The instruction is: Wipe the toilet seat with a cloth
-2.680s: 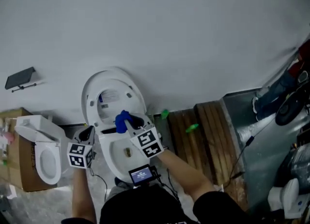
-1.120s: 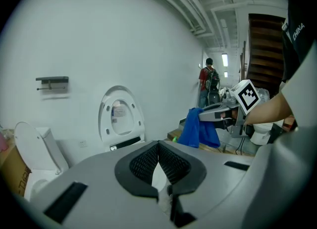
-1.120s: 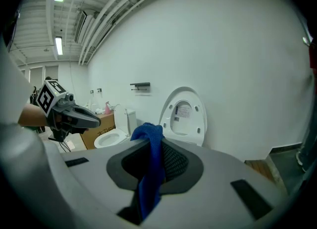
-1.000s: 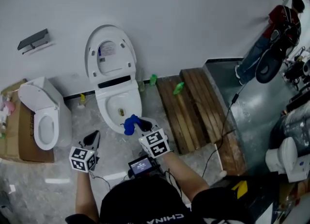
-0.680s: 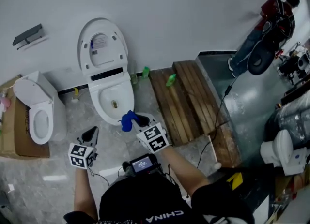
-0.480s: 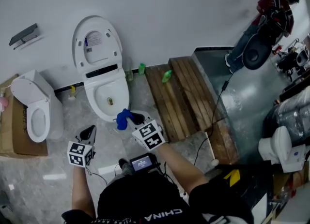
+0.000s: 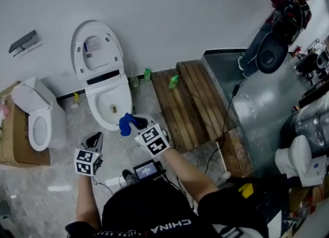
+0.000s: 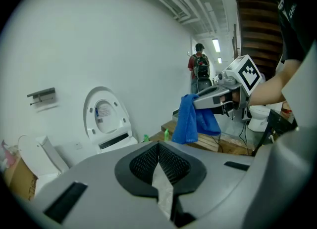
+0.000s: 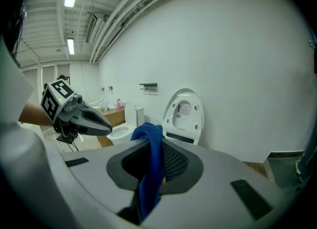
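Note:
The white toilet stands against the wall with its lid and seat raised. My right gripper is shut on a blue cloth, which hangs just off the front right of the bowl's rim. In the right gripper view the cloth drapes down between the pads, with the raised lid beyond it. My left gripper is shut and empty, low over the floor at the bowl's front left. The left gripper view shows its closed tips, the cloth and the lid.
A second white toilet and a cardboard box stand at the left. A wooden pallet lies to the right of the toilet, with green bottles at its far end. A person stands far right. A cable crosses the floor.
Both grippers have drawn back from the toilet. The cloth, earlier up by the seat hinge, is now off the bowl's front rim. The view has shifted right.

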`<action>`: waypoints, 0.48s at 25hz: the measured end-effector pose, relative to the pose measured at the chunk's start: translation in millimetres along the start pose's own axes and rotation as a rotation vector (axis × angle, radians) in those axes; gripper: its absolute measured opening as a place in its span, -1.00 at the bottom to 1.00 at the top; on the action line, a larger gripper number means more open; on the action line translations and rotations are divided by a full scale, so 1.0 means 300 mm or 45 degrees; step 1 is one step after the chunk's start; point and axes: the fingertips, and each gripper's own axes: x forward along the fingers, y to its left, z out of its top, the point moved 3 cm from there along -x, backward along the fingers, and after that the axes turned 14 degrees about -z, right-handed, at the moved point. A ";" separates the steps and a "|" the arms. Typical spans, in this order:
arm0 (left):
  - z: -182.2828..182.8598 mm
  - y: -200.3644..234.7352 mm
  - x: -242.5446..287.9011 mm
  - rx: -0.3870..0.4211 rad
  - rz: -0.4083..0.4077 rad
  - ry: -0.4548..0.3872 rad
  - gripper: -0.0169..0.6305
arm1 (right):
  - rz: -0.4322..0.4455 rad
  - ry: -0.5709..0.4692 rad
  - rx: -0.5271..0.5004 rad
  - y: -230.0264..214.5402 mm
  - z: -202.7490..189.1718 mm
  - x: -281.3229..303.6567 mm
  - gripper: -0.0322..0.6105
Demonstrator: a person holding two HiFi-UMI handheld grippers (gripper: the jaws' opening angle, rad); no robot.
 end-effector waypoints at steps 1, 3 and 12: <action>0.011 0.001 0.003 0.002 0.008 -0.005 -0.91 | 0.008 -0.001 -0.004 -0.004 0.000 0.001 -0.76; 0.031 0.003 0.010 0.005 0.023 -0.017 -0.91 | 0.021 -0.005 -0.015 -0.012 0.001 0.006 -0.76; 0.072 0.014 0.036 -0.019 0.054 -0.069 -0.91 | 0.052 -0.026 -0.047 -0.033 0.023 0.024 -0.76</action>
